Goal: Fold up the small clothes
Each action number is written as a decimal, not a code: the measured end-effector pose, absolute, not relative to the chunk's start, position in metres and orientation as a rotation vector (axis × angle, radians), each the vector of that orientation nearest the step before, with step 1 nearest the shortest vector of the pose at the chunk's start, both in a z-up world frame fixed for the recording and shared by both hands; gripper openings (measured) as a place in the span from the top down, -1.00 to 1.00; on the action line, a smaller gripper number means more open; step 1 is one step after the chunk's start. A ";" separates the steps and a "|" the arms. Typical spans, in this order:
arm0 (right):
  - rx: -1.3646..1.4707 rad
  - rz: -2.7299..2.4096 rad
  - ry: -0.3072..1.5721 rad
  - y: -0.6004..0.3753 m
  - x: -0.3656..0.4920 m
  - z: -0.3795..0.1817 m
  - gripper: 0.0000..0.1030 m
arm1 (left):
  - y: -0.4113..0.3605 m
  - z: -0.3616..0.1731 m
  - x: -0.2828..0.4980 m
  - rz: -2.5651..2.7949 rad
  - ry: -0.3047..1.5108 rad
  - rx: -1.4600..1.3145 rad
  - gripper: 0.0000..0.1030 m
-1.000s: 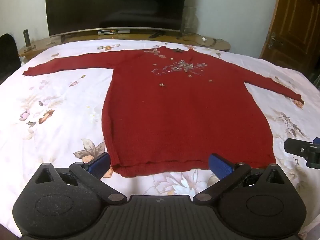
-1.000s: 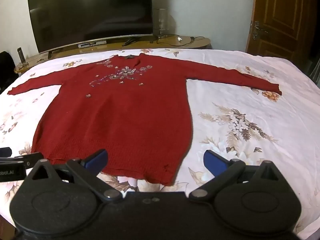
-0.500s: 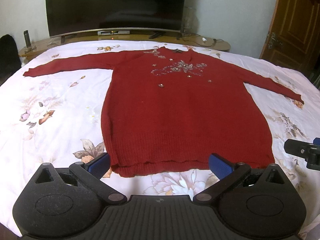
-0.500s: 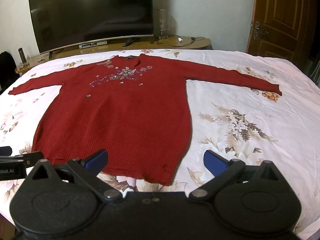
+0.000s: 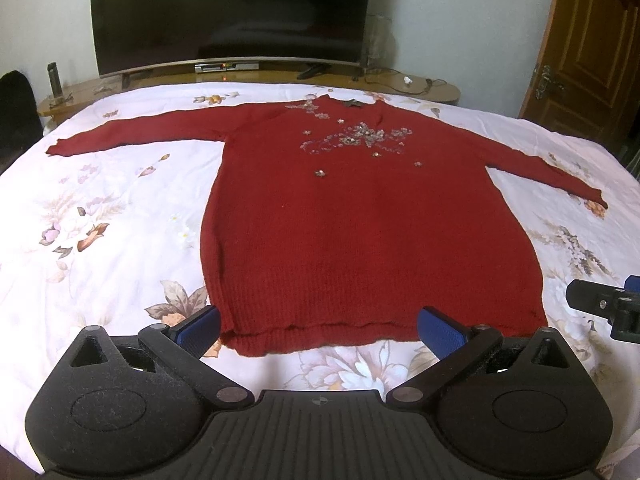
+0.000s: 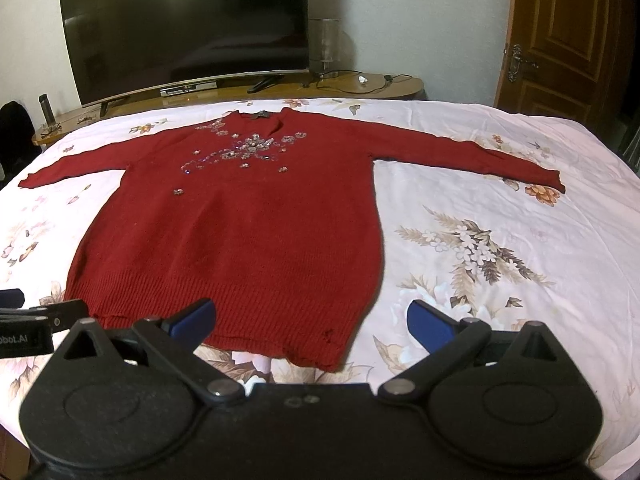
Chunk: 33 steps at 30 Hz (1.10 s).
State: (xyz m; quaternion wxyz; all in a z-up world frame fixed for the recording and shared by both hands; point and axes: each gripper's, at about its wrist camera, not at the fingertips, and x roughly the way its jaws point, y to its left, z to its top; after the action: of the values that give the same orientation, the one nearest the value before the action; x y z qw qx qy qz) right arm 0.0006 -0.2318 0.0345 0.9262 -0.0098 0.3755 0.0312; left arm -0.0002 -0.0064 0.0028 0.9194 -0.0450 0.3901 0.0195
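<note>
sweater point(image 5: 372, 232) lies flat on the bed point(image 5: 100, 216); left gripper point(image 5: 320, 330) and right gripper point(image 6: 310, 320) at 6 o'clock, fingers wide apart, holding nothing.

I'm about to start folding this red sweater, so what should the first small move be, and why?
Probably bring the left gripper down onto the near hem of the red sweater. The sweater lies flat with sleeves spread, both grippers are open and hold nothing, and the hem sits just ahead.

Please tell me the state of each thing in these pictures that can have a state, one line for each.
Red knitted sweater: unfolded, flat, sleeves spread, on the floral bedsheet.
Left gripper: open, empty, at the hem.
Right gripper: open, empty, at the hem.
Black television: screen dark.
Brown wooden door: shut.
</note>
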 end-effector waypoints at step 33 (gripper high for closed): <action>-0.030 0.076 0.771 -0.231 0.008 0.033 -0.98 | -0.006 0.002 0.003 0.046 0.810 -0.098 -1.00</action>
State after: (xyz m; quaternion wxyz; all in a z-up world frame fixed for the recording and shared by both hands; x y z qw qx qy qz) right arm 0.0081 -0.2307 0.0335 0.9258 -0.0148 0.3758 0.0371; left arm 0.0030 -0.0061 0.0025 0.9177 -0.0475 0.3937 0.0223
